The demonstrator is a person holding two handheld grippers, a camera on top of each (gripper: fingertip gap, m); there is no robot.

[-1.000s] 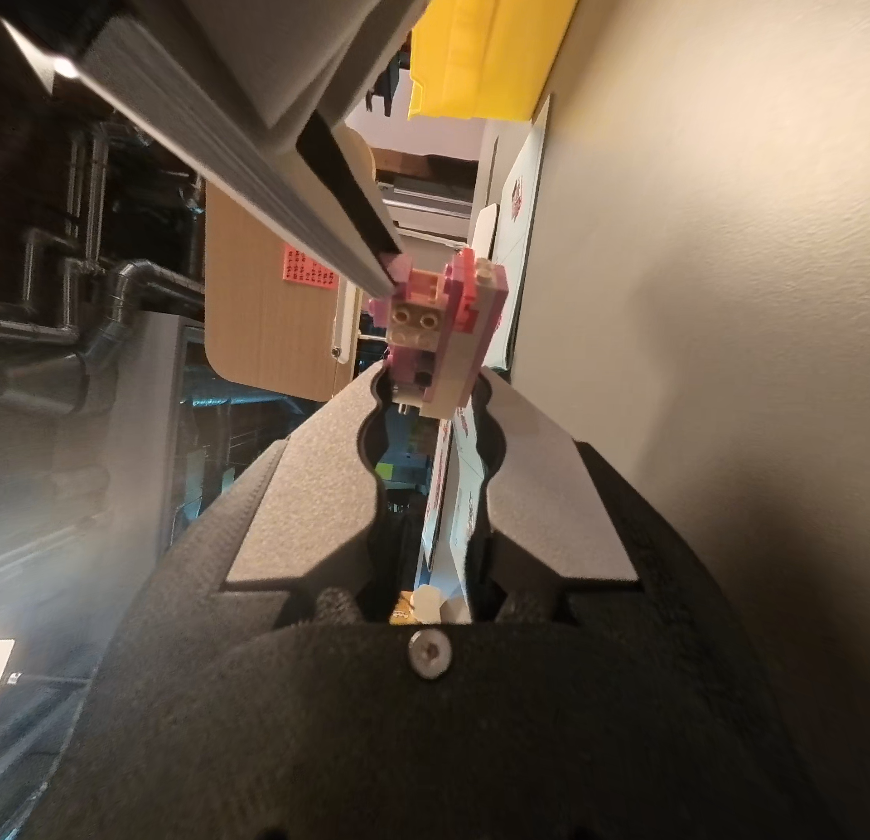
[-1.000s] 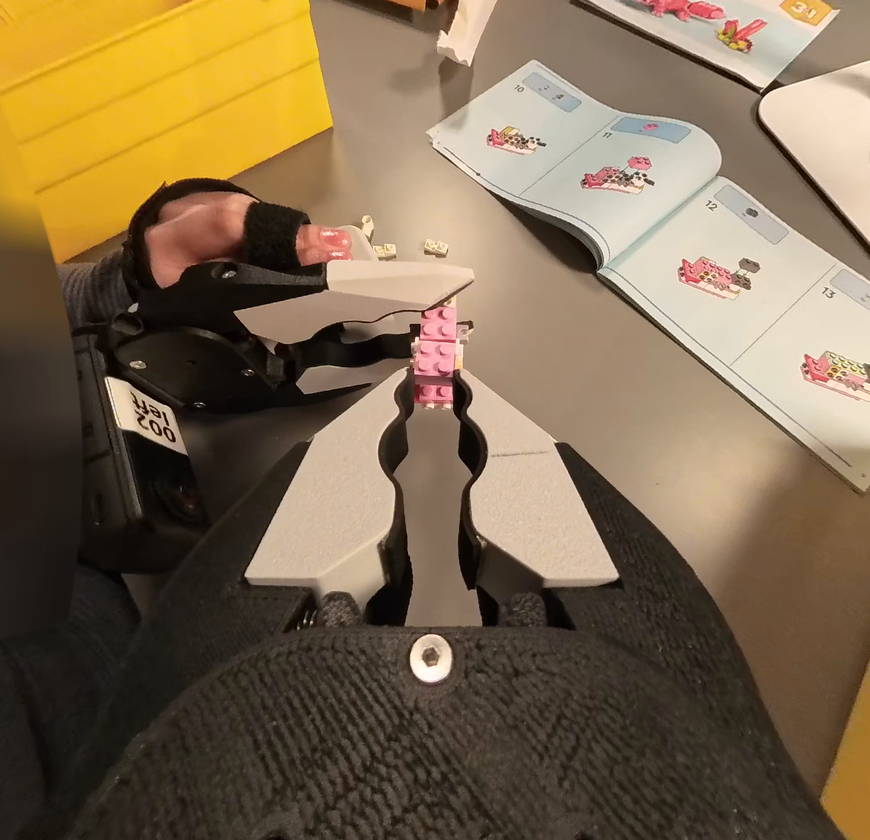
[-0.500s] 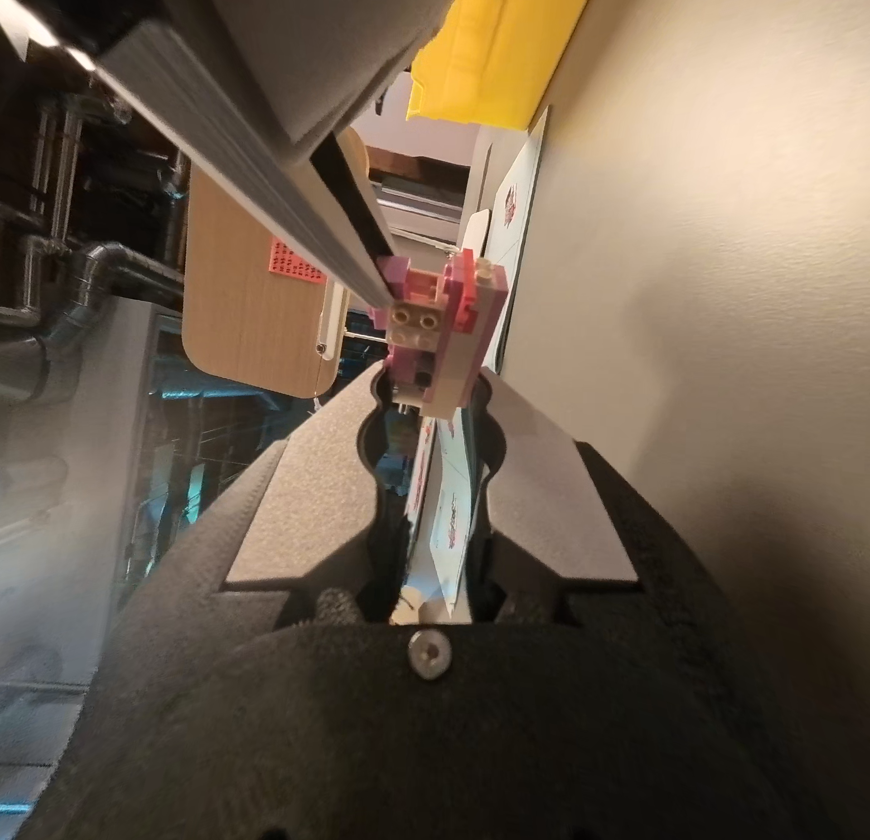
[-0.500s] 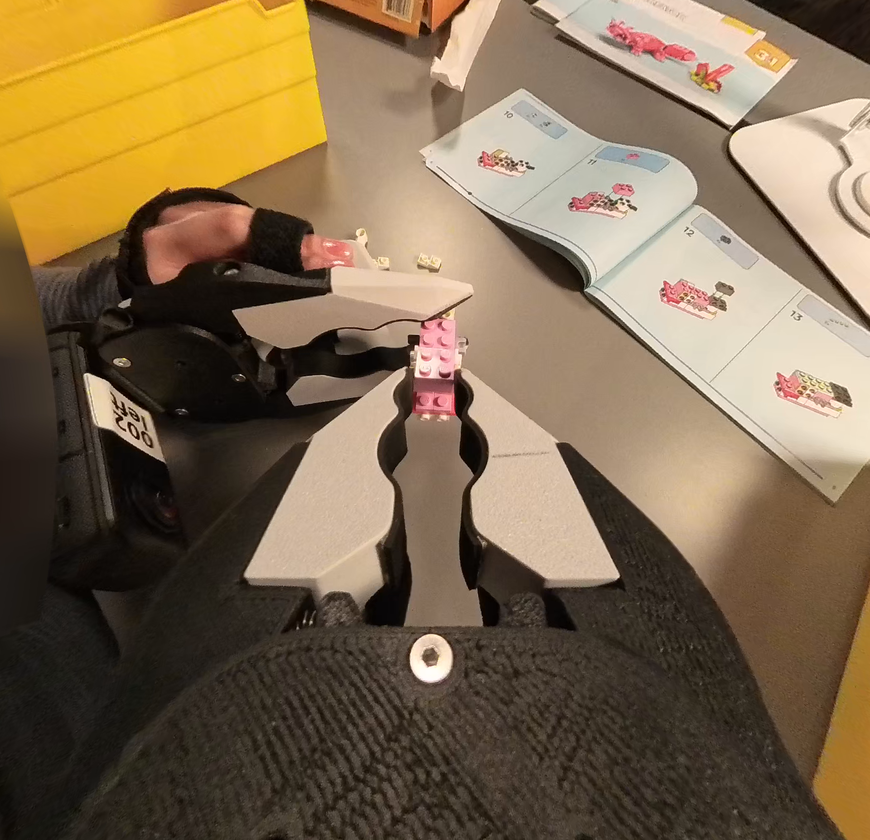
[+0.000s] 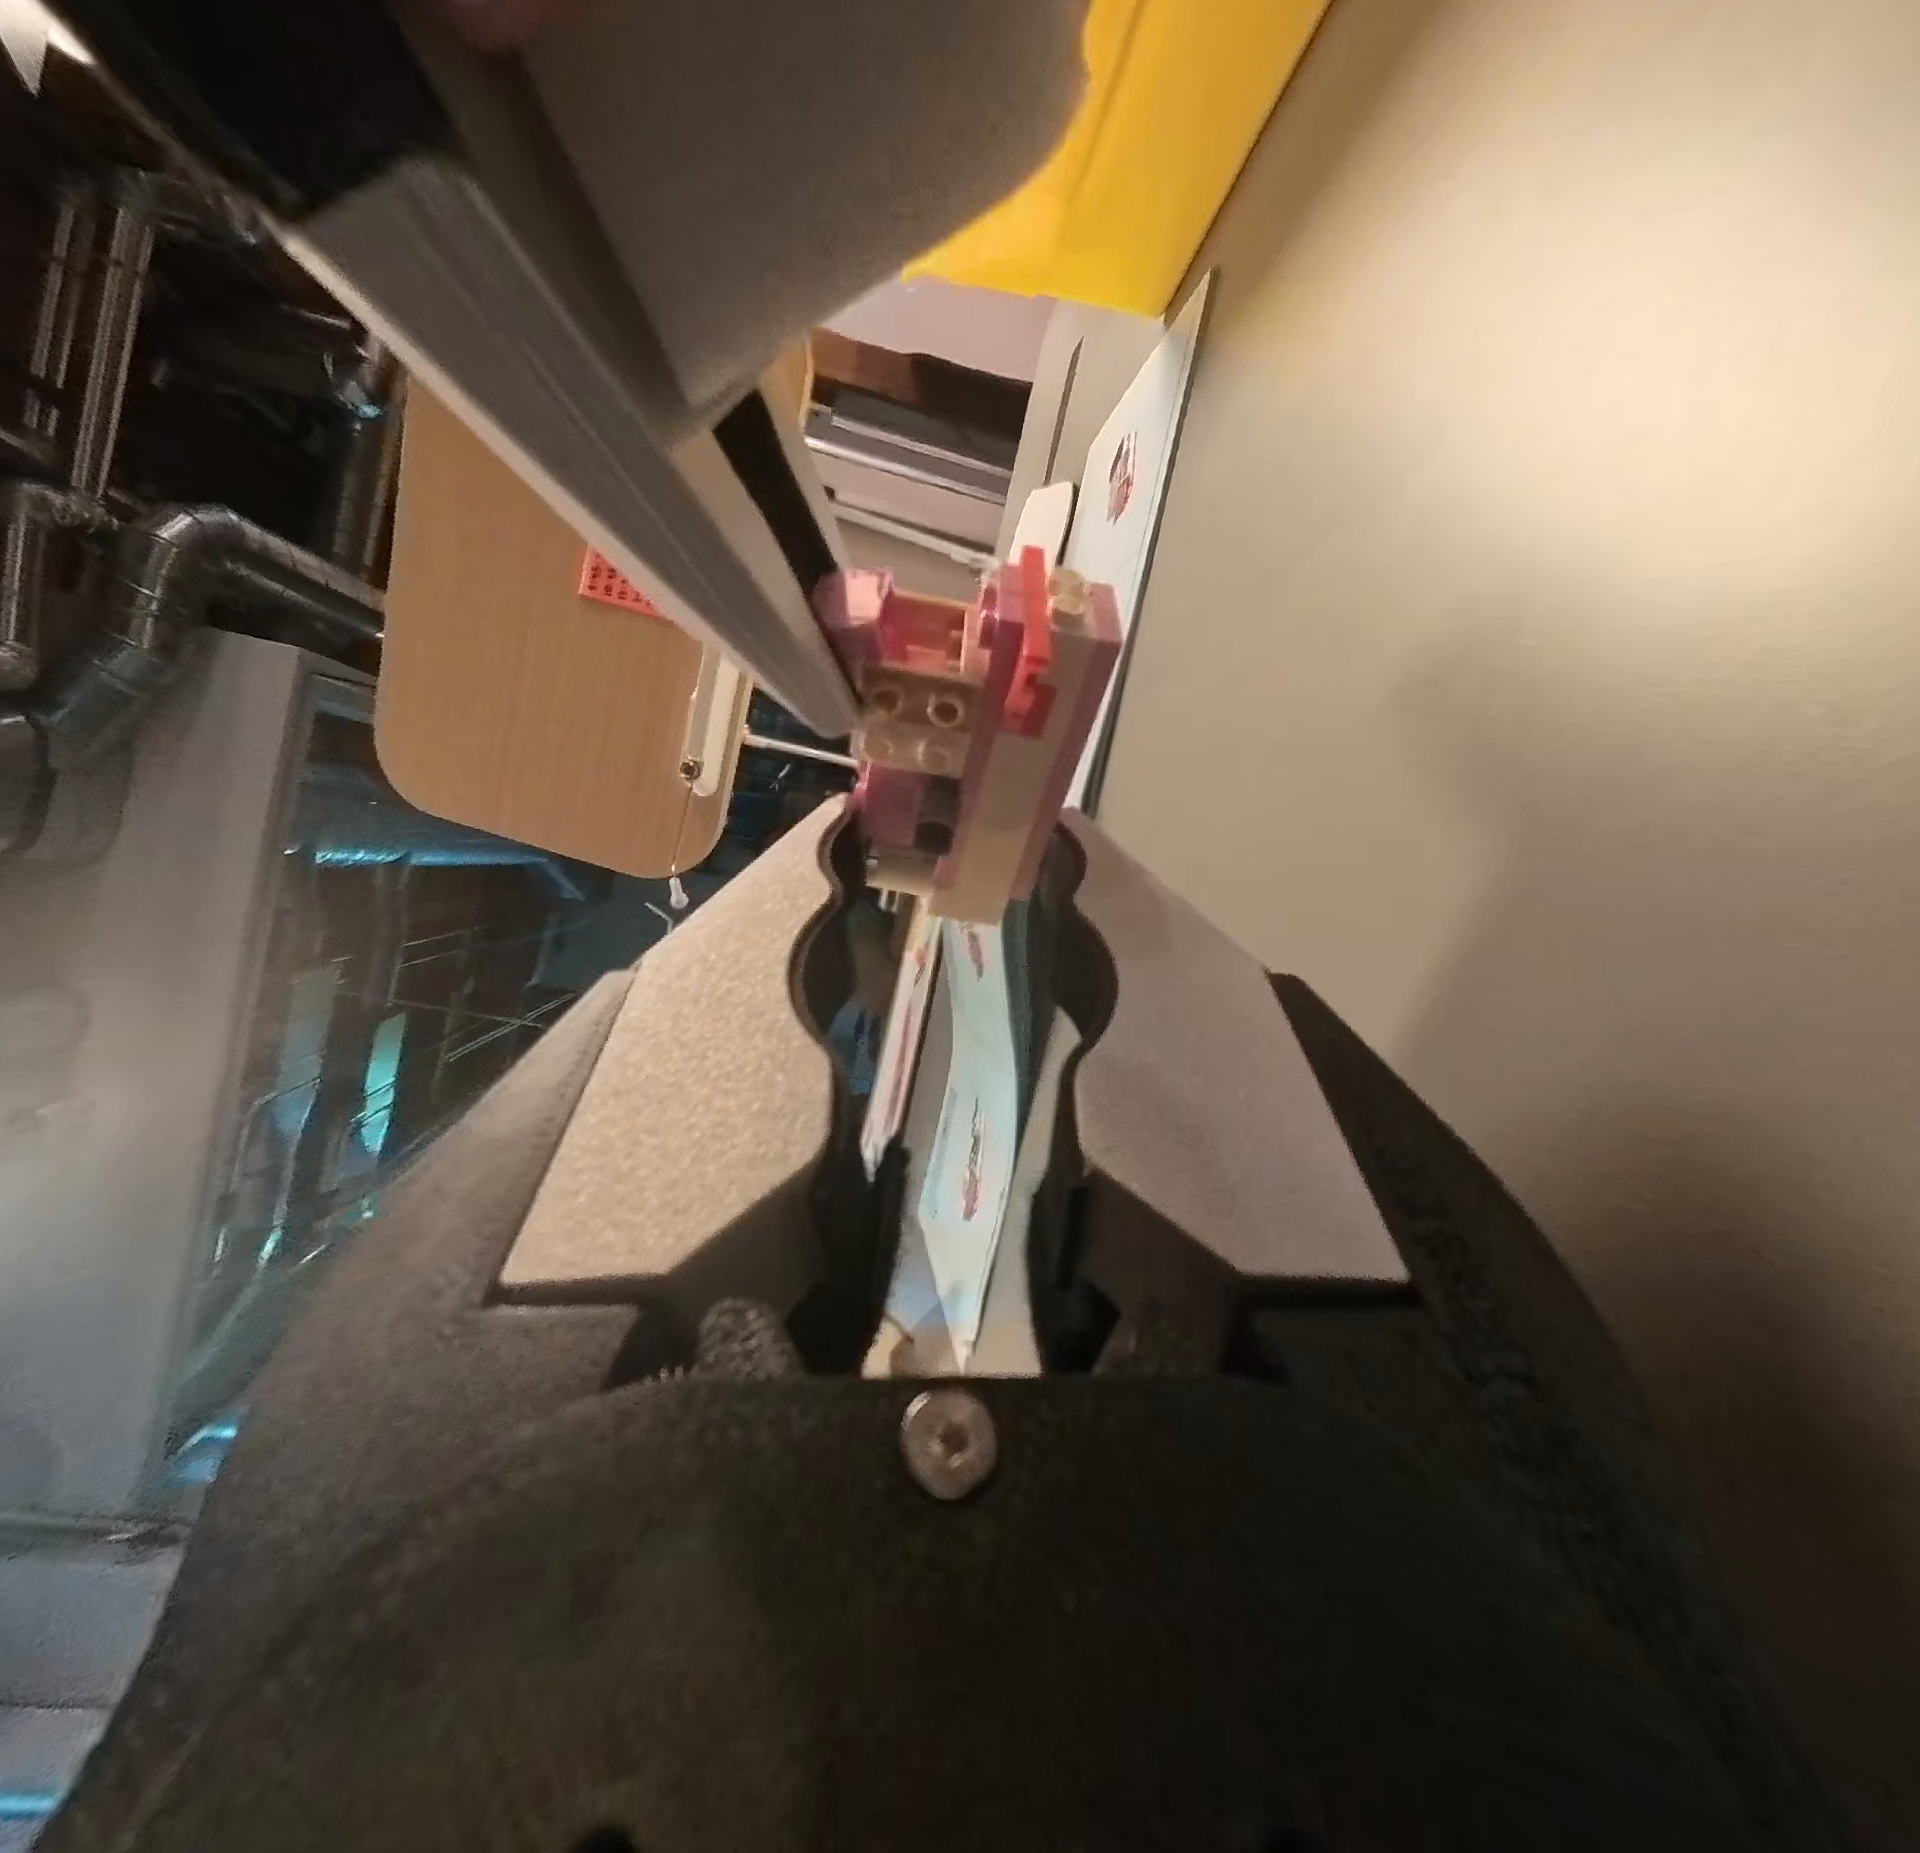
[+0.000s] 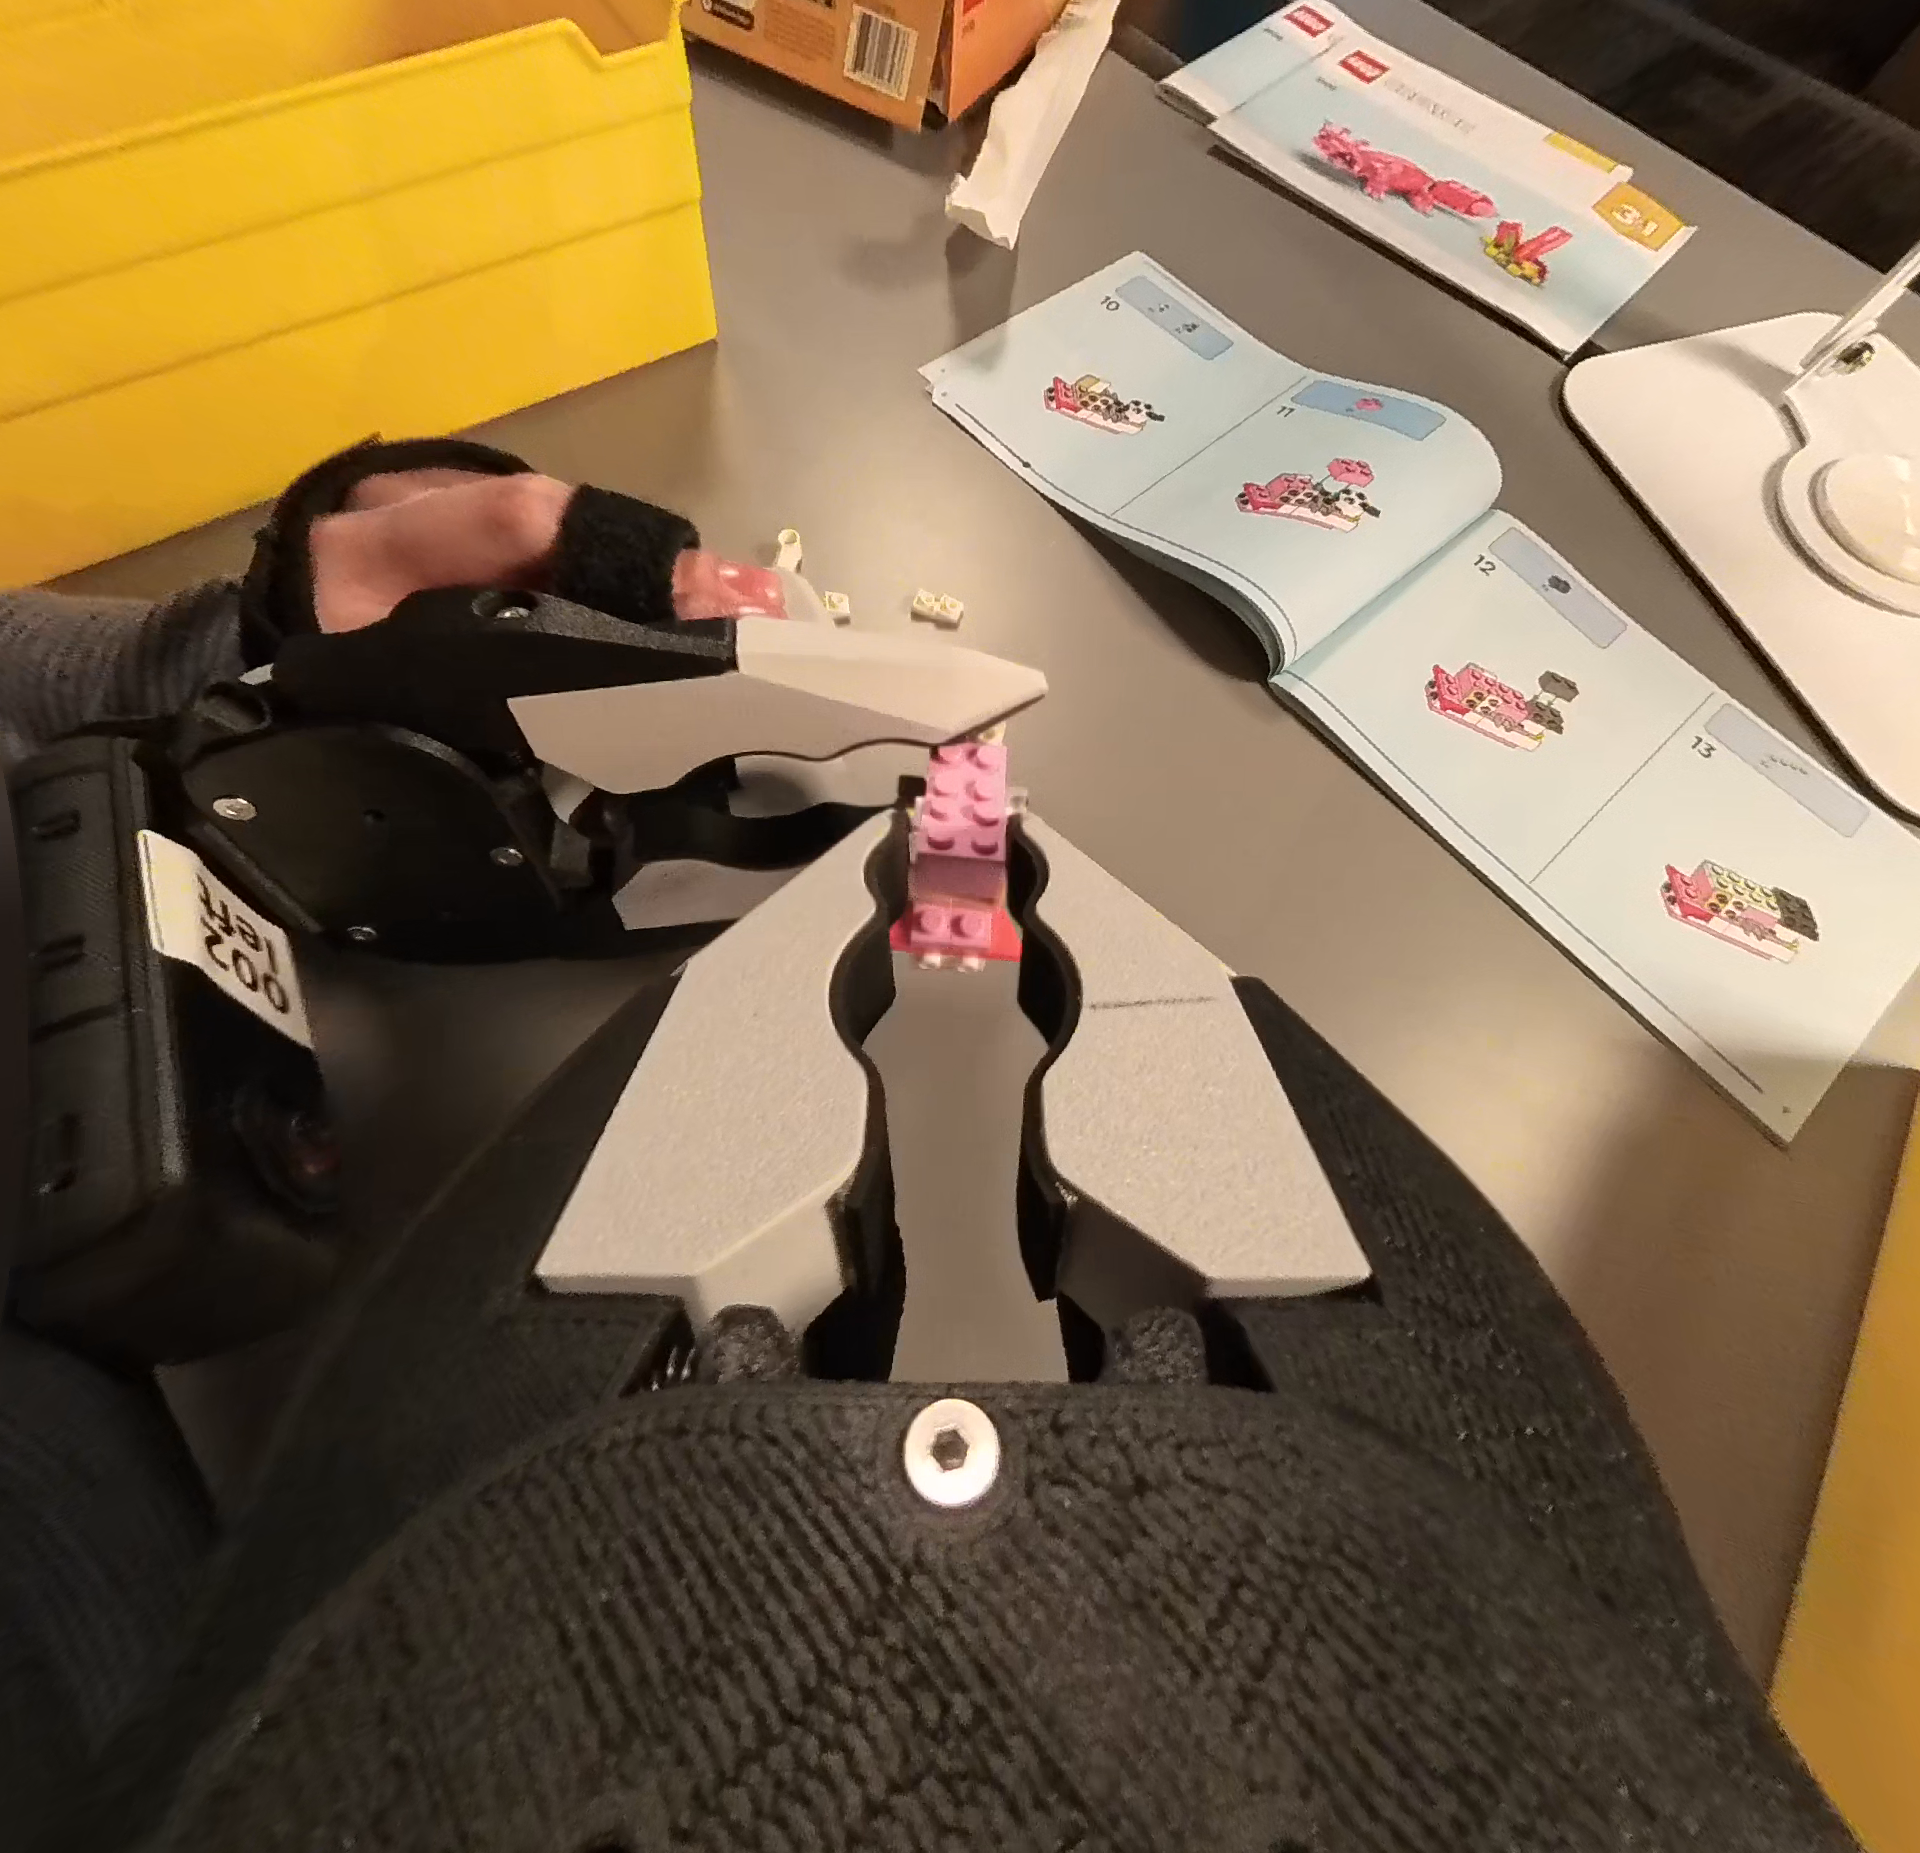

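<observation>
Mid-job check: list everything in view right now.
pink brick model: one, pink and tan, between both tools' tips
loose small bricks: three, cream, table beyond left tool
open booklet: one, pale blue, right
closed booklets: two, stacked, far right
yellow bin: one, far left
cardboard box: one, far edge
white wrapper: one, beside box
white stand base: one, right
table: grey
gloved hand: one, on left tool
left tool: grey, clamped on model
right tool: grey, flanking model, grip unclear

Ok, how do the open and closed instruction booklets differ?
The open instruction booklet lies spread, showing several small pink builds; the closed booklet shows one long pink creature on its cover. The open one is nearer, the closed one farther back. Both are pale blue, flat on the grey table.
</observation>
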